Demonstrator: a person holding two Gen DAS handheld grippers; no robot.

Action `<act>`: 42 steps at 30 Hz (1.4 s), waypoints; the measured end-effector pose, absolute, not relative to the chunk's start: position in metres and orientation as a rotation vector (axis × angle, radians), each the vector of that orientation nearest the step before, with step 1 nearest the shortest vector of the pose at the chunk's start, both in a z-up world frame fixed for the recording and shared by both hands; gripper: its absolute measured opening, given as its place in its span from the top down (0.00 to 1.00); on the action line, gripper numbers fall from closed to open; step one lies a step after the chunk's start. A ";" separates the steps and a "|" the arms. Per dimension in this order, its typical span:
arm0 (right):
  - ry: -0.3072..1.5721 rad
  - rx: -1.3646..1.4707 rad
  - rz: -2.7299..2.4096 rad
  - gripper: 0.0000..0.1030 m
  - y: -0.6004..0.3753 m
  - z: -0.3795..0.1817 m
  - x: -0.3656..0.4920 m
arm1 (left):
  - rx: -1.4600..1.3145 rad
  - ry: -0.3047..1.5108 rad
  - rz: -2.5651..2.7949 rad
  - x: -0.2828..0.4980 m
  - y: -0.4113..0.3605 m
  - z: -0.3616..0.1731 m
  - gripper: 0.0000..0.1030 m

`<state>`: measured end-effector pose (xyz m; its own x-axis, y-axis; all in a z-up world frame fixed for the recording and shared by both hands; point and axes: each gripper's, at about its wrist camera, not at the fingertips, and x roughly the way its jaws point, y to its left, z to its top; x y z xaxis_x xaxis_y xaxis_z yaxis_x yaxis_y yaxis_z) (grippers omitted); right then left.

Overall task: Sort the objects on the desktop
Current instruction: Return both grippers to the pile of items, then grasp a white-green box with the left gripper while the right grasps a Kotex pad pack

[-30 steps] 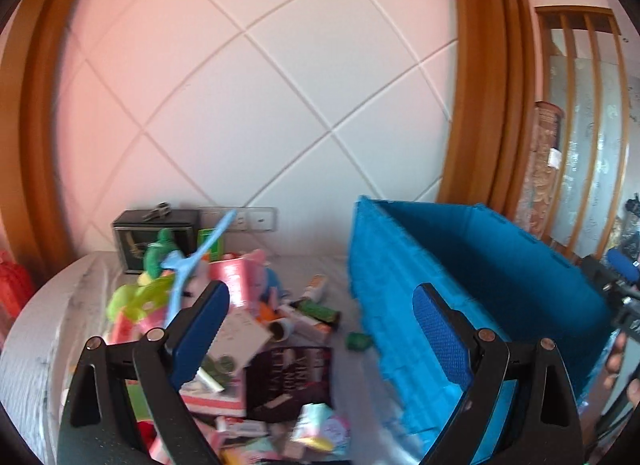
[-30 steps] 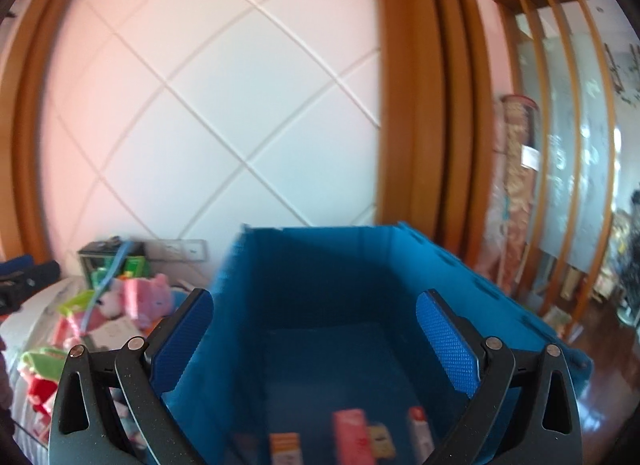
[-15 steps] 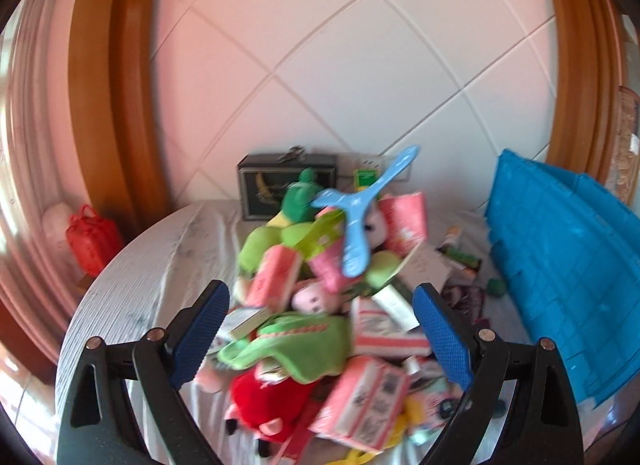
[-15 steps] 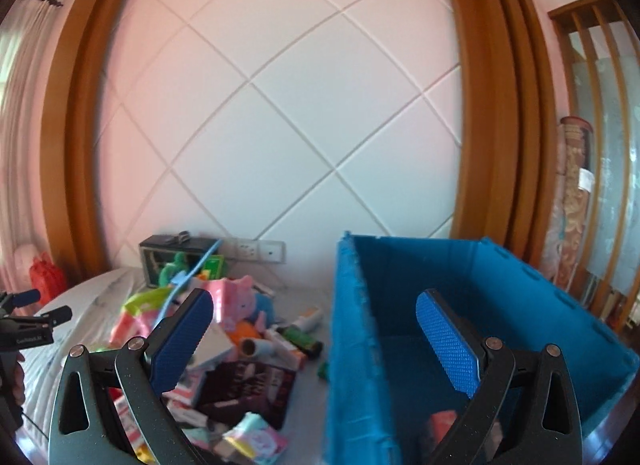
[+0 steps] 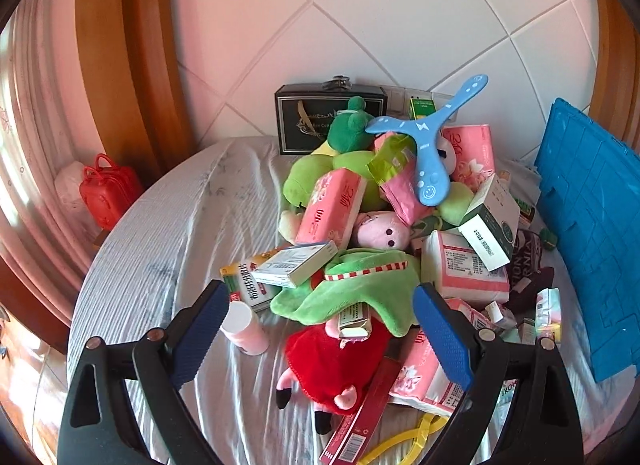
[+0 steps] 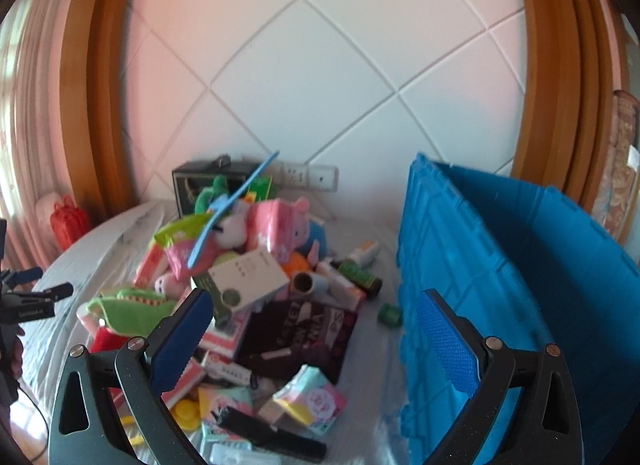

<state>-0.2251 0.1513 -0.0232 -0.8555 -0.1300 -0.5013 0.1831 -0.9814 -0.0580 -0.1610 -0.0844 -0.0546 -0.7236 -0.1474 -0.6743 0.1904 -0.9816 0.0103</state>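
Left tool (image 5: 320, 329) is held spread and empty above a red-dressed pig plush (image 5: 336, 361) at the near edge of the heaped toys and boxes on the desk (image 5: 168, 233). Right tool (image 6: 312, 325) is likewise spread, nothing gripped, between the heap and the blue crate (image 6: 520, 265) standing just right of it.

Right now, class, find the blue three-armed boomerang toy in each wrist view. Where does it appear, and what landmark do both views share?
Left wrist view: the blue boomerang toy lies on top of the pile, upper centre-right, seen flat on.
Right wrist view: the same toy sits left of centre atop the pile, seen nearly edge on.
Shared landmark: the black gift box against the wall behind the pile.
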 end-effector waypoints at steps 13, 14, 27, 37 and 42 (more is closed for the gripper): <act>0.135 1.072 -2.784 0.00 0.152 -0.094 -0.291 | 1.228 -0.060 -2.918 -0.244 -0.018 -0.071 0.09; 0.122 1.089 -2.782 0.00 0.153 -0.098 -0.296 | 1.246 -0.080 -2.938 -0.252 -0.009 -0.072 0.09; 0.005 1.333 -2.698 0.00 0.164 -0.157 -0.339 | 1.500 -0.718 -2.854 -0.354 0.114 -0.116 0.07; -0.070 1.639 -2.544 0.00 0.168 -0.229 -0.353 | 1.715 -0.403 -2.899 -0.367 0.088 -0.152 0.50; -0.099 1.746 -2.476 0.00 0.170 -0.257 -0.353 | 1.694 -0.092 -2.991 -0.343 0.046 -0.134 0.56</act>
